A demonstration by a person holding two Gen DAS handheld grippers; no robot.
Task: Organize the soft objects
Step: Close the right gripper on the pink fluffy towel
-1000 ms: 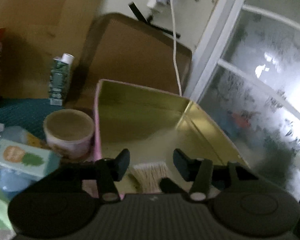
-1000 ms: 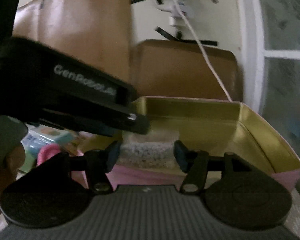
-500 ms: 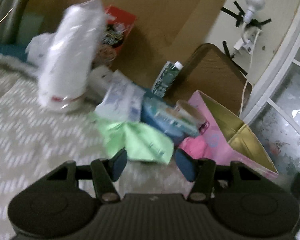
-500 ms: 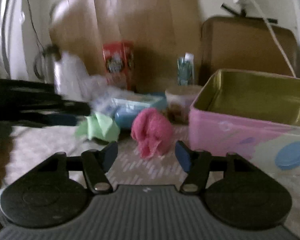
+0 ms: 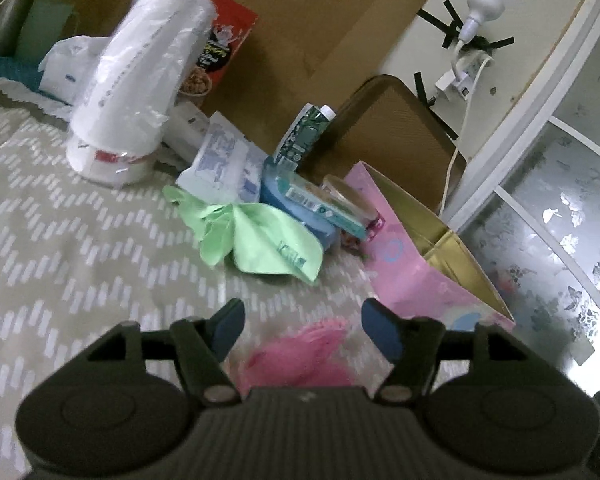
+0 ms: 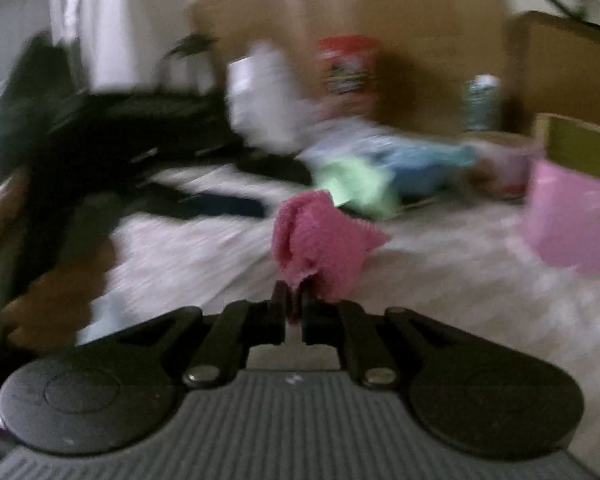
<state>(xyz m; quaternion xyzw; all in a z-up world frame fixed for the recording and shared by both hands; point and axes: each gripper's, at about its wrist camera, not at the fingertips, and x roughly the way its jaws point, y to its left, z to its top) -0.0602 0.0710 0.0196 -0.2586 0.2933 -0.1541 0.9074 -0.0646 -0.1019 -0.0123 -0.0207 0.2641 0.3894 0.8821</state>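
My right gripper point(image 6: 295, 306) is shut on a corner of a fluffy pink cloth point(image 6: 320, 236), which bunches up just ahead of its fingers. The same pink cloth point(image 5: 300, 356) shows low in the left wrist view, below my left gripper point(image 5: 302, 326), which is open and empty. A light green cloth point(image 5: 256, 240) lies crumpled on the patterned bedcover ahead; it also shows blurred in the right wrist view point(image 6: 356, 184). A pink tin with a gold inside point(image 5: 416, 256) stands at the right, also in the right wrist view point(image 6: 572, 216).
Behind the green cloth lie a blue pack point(image 5: 300, 208), a white sachet point(image 5: 224, 164), a paper cup point(image 5: 348, 200), a green carton point(image 5: 304, 136) and a plastic-wrapped stack of white cups point(image 5: 136, 80). A red box point(image 5: 216, 60) leans on a wooden board. The left gripper's arm point(image 6: 100, 152) is at left.
Both grippers have pulled back from the tin. The right gripper has shut on the pink cloth, which lay loose on the cover half a second ago. The left gripper stays open.
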